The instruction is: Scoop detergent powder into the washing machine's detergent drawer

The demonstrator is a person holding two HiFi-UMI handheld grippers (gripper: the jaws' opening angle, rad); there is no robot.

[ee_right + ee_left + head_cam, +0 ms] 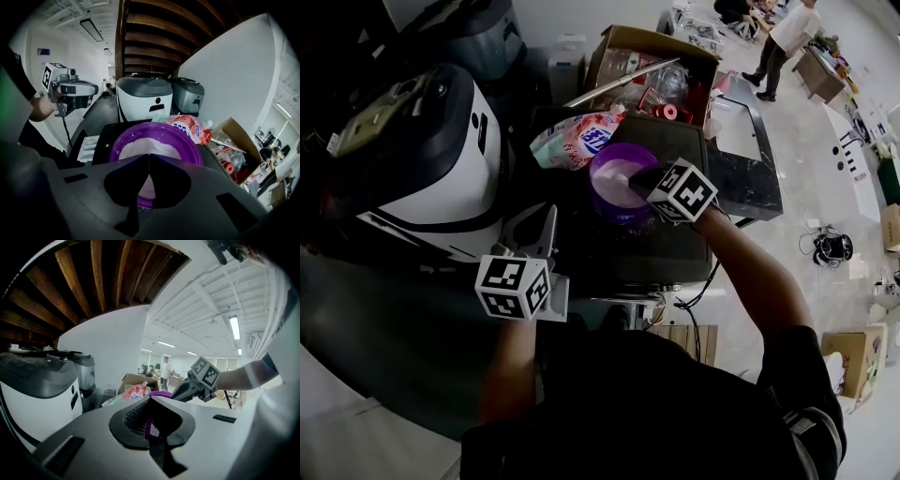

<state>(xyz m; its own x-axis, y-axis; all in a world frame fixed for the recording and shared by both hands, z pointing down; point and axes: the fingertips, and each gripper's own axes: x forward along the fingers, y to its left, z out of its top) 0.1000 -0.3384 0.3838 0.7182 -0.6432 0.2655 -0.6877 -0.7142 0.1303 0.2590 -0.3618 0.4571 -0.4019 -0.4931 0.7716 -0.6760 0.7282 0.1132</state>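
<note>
Currently the detergent powder is lying in a purple bowl near the dark counter's back left corner, just beside a pink detergent bag. The right gripper is hovering over the powder with jaws together. The left gripper, at the counter's left edge, is pinching a small purple piece.

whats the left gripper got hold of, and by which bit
The left gripper is clamped on a small purple piece, between its jaws. Too little of it shows to tell which part is held.
</note>
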